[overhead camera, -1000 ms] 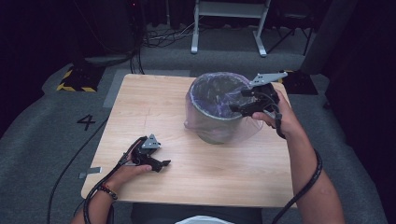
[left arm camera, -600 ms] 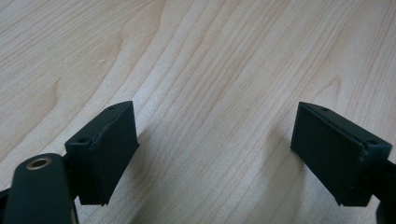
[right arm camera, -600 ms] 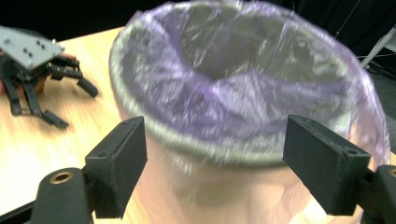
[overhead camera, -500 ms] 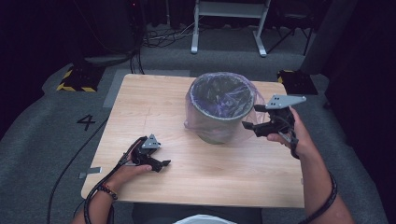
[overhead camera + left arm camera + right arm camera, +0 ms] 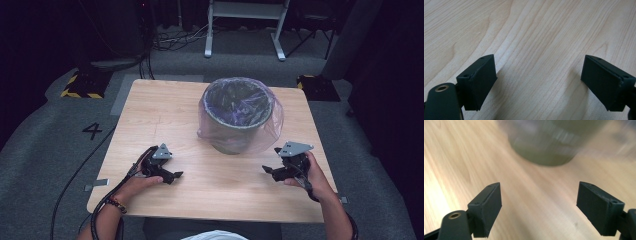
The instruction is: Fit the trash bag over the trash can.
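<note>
high view: i count one grey bin (image 5: pixel 239 117) lined with one clear bag (image 5: pixel 267 131) mid-table (image 5: pixel 165 110), left gripper (image 5: pixel 172 175) and right gripper (image 5: pixel 268 170) near the front edge | left gripper view: my jaws spread, empty, over bare wood | right gripper view: jaws spread, empty, bin (image 5: pixel 549 140) blurred ahead

Left gripper (image 5: pixel 172 176): held low at near left, forearm entering from the near edge, fingers (image 5: pixel 477 83) spread wide, nothing between them. Right gripper (image 5: pixel 270 171): held low at near right, wrist angled inward, fingers (image 5: pixel 486 208) spread wide, nothing between them.
</note>
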`<state>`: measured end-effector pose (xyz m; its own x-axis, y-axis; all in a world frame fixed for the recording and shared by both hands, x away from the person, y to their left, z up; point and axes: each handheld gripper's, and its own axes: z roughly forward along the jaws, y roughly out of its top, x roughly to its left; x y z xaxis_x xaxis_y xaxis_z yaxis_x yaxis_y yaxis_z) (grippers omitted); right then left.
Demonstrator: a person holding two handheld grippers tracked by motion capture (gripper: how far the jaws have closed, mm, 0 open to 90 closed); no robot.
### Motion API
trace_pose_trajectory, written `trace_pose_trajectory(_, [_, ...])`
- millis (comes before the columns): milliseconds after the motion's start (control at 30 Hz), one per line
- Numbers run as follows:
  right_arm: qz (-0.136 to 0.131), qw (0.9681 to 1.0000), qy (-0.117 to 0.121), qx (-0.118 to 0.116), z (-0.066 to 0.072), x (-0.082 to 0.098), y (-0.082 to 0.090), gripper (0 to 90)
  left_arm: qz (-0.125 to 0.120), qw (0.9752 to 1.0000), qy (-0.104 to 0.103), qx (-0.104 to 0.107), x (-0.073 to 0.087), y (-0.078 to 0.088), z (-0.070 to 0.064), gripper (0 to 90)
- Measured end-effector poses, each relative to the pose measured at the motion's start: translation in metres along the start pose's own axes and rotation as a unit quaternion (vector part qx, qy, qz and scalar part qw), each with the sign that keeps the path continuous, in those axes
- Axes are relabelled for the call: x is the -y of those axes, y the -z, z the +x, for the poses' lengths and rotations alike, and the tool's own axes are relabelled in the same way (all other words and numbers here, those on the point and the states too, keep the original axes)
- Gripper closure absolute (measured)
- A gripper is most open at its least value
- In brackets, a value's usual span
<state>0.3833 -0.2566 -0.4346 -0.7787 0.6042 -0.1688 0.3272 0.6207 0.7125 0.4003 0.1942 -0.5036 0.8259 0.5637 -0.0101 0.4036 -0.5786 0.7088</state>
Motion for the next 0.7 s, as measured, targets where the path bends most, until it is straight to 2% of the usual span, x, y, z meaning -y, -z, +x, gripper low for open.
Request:
trace_pose_trajectory(100, [0.009, 1.0, -0.004, -0.003, 0.003, 0.017, -0.005, 19.9, 0.0, 1.0, 0.0, 0.0, 0.0, 0.0, 0.0, 12.6])
trace_pose_trajectory(133, [0.009, 1.0, -0.004, -0.003, 0.003, 0.017, -0.005, 19.9, 0.0, 1.0, 0.0, 0.0, 0.0, 0.0, 0.0, 12.6])
trace_pose_trajectory(200, [0.017, 0.9998, -0.01, -0.002, 0.003, 0.032, -0.008, 19.7, 0.0, 1.0, 0.0, 0.0, 0.0, 0.0, 0.0, 12.5])
trace_pose_trajectory(267, [0.02, 0.9998, -0.01, 0.001, 0.002, 0.036, -0.009, 19.8, 0.0, 1.0, 0.0, 0.0, 0.0, 0.0, 0.0, 12.6])
trace_pose_trajectory(300, [0.024, 0.9995, -0.019, 0.001, 0.001, 0.045, -0.011, 19.9, 0.0, 1.0, 0.0, 0.0, 0.0, 0.0, 0.0, 12.6])
trace_pose_trajectory(467, [0.027, 0.9991, -0.031, 0.0, 0.0, 0.059, -0.011, 19.8, 0.0, 1.0, 0.0, 0.0, 0.0, 0.0, 0.0, 12.6])
trace_pose_trajectory(500, [0.024, 0.9988, -0.042, -0.005, -0.001, 0.067, -0.011, 19.8, 0.0, 1.0, 0.0, 0.0, 0.0, 0.0, 0.0, 12.6])
trace_pose_trajectory(567, [0.025, 0.9986, -0.046, -0.004, -0.001, 0.071, -0.01, 19.8, 0.0, 1.0, 0.0, 0.0, 0.0, 0.0, 0.0, 12.6])
trace_pose_trajectory(633, [0.01, 0.9969, -0.077, -0.018, -0.004, 0.083, -0.008, 18.8, 0.0, 1.0, 0.0, -0.001, 0.0, 0.0, 0.0, 12.6])
trace_pose_trajectory(667, [0.01, 0.9969, -0.077, -0.018, -0.004, 0.083, -0.008, 18.8, 0.0, 1.0, 0.0, -0.001, 0.0, 0.0, 0.0, 12.6])
trace_pose_trajectory(700, [0.002, 0.9955, -0.092, -0.022, -0.006, 0.087, -0.007, 18.8, 0.0, 1.0, 0.0, -0.001, 0.0, 0.0, 0.0, 12.6])
